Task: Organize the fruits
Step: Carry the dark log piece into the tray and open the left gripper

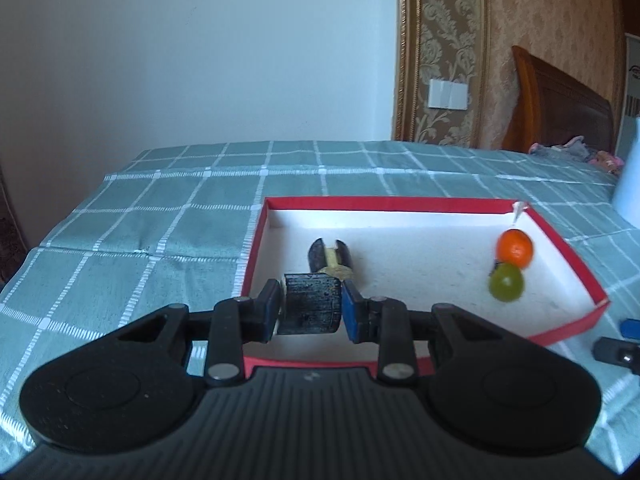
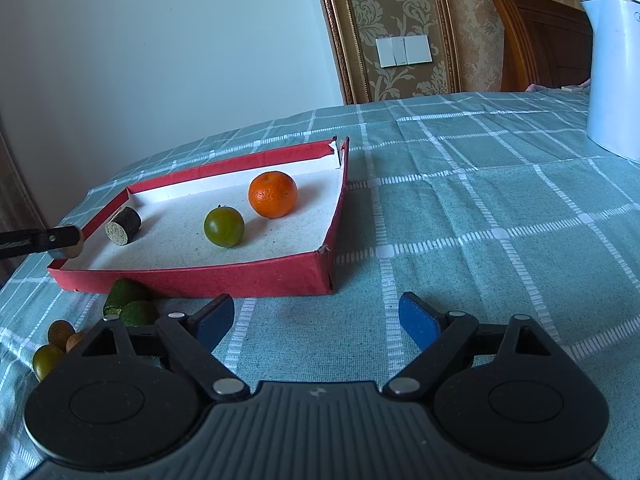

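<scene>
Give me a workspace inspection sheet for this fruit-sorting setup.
Surface: teal checked cloth, lightly creased.
Job's things: red tray holds orange, green fruit, dark cut chunk; more green fruits lie outside it on the cloth.
Clutter: white kettle.
Grippers: left gripper shut on second dark chunk; right gripper open, empty.
Cables: nothing seen.
Surroundings: wall switches, wooden headboard.

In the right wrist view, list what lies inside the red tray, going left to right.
Dark cut piece with a pale end → green round fruit → orange, all on the white floor of the red tray.
</scene>
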`<state>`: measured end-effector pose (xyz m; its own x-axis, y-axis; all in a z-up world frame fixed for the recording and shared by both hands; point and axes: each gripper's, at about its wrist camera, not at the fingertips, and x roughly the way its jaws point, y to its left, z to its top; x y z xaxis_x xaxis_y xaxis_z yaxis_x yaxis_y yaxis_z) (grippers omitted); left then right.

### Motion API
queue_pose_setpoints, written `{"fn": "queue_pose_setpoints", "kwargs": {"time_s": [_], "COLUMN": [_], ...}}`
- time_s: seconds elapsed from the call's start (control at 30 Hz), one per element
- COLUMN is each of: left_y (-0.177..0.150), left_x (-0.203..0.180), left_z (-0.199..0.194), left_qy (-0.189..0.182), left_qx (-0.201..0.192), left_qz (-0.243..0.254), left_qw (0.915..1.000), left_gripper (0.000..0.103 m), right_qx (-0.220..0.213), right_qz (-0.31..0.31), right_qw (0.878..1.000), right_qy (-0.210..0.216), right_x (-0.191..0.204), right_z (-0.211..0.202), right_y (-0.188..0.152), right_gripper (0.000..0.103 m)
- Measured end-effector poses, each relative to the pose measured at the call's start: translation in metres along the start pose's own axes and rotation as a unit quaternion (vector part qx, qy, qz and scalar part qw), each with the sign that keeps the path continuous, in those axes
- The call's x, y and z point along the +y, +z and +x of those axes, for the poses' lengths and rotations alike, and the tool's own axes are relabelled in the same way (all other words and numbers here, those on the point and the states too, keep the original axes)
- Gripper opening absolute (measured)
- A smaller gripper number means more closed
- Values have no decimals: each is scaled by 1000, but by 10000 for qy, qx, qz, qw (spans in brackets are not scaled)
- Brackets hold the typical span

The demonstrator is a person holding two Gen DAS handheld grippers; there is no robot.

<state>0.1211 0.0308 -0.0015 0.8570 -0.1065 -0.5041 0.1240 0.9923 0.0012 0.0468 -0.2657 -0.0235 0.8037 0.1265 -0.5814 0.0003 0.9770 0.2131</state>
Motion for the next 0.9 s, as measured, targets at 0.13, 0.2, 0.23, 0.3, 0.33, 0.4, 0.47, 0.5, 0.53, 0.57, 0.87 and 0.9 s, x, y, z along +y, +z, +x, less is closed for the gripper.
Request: {"fn": "queue_pose_setpoints", "kwargs": {"time_s": [0.13,0.2,0.23,0.3,0.33,0.4,0.47,0.5,0.53,0.57,0.87,0.9], "left_y": [1,0,-1,-1,-1,1,3,4,4,5,4,4], "left_x": [6,8,9,10,9,9,10,11,11,12,11,10], "left_z": [20,26,29,34,34,37,40,41,42,44,50,50], "left_qy": [80,90,92,105,117,145,155,172,182,197,296,323], "left_qx": [164,221,248,270,235,224,194,172,150,133,-15,-24], "left_qz": [-80,-127,-139,-148,-150,-158,-186,-183,-192,-206,-79,-39], "left_qw": [9998,9996,9996,9995,9995,9995,9995,9995,9995,9995,9995,9995], "left_gripper": [29,29,29,29,29,29,29,29,29,29,30,30], "right_qx": [8,8,9,14,17,22,27,29,31,32,38,38], "right_qz": [-16,-14,-15,-25,-31,-40,-46,-51,-56,-58,-66,-64], "right_qw": [10000,10000,10000,10000,10000,10000,10000,10000,10000,10000,10000,10000], "right_qy": [-3,-3,-3,-6,-6,-10,-11,-13,-14,-15,-19,-17], "right_x": [0,0,0,0,0,1,2,2,2,2,2,2], "right_z": [0,0,0,0,0,0,0,0,0,0,0,0], "right_y": [-1,0,0,-1,-1,-1,-1,-1,-1,-1,-1,-1], "right_gripper": [91,91,91,91,91,91,92,92,92,92,92,92]}}
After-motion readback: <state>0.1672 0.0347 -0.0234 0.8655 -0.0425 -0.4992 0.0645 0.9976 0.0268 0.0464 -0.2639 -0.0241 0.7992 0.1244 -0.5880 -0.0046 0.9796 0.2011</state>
